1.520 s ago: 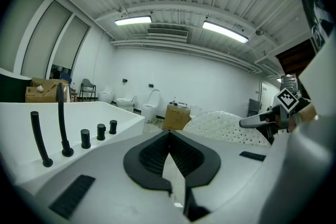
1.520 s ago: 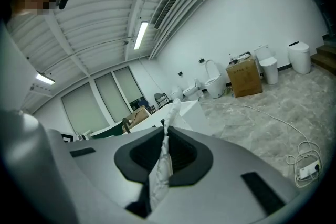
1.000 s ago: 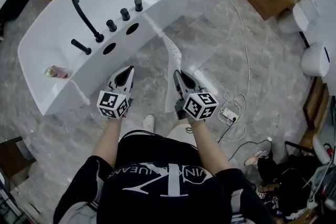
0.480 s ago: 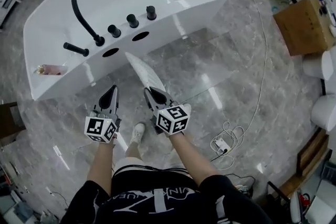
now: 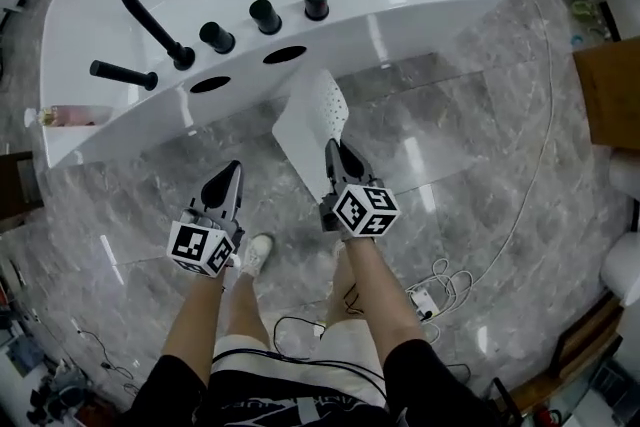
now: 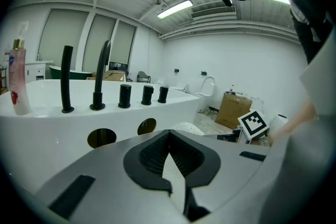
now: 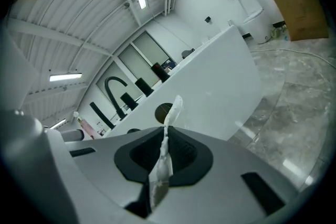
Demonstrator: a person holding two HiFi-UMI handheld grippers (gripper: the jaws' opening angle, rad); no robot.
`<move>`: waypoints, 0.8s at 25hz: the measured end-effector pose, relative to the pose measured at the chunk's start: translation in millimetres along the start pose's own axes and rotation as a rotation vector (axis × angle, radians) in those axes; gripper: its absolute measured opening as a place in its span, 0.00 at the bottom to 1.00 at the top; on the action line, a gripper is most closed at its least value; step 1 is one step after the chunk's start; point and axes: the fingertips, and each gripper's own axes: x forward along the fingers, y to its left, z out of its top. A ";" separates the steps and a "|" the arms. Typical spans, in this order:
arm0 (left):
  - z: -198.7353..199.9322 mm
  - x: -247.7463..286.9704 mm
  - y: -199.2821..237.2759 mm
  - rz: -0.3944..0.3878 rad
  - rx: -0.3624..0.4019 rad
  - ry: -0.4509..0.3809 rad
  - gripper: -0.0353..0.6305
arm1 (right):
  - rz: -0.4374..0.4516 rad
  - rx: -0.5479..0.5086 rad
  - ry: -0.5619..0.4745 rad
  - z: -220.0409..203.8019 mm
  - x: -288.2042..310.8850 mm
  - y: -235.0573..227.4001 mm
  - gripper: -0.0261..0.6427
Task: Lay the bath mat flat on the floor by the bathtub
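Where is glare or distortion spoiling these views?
Head view: light streaks glare on the floor beside the bath mat. Both gripper views: fisheye bends the bathtub, corners go dark; right claw pinches the mat, blurred close-up.

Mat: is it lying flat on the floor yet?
No, the mat is pinched by one edge in the right gripper and held up beside the tub, not spread on the floor.
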 end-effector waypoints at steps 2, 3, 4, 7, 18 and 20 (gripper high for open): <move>-15.9 21.4 -7.7 -0.015 -0.002 0.001 0.07 | -0.023 -0.010 -0.009 1.7 8.6 -36.5 0.09; -23.4 29.6 -13.0 -0.023 -0.001 0.008 0.07 | -0.035 -0.014 -0.008 1.2 9.8 -52.9 0.09; -30.2 37.1 -18.5 -0.030 0.003 0.015 0.07 | -0.046 -0.015 -0.007 0.5 10.2 -68.0 0.09; -43.2 57.8 -33.6 -0.036 0.004 0.031 0.07 | -0.081 -0.007 -0.006 0.2 9.6 -110.0 0.09; -69.4 124.2 -92.5 -0.045 -0.002 0.076 0.07 | -0.207 0.026 -0.024 36.7 2.7 -279.2 0.09; -74.1 135.0 -93.1 -0.046 0.008 0.079 0.07 | -0.238 0.023 -0.031 49.0 4.3 -308.2 0.09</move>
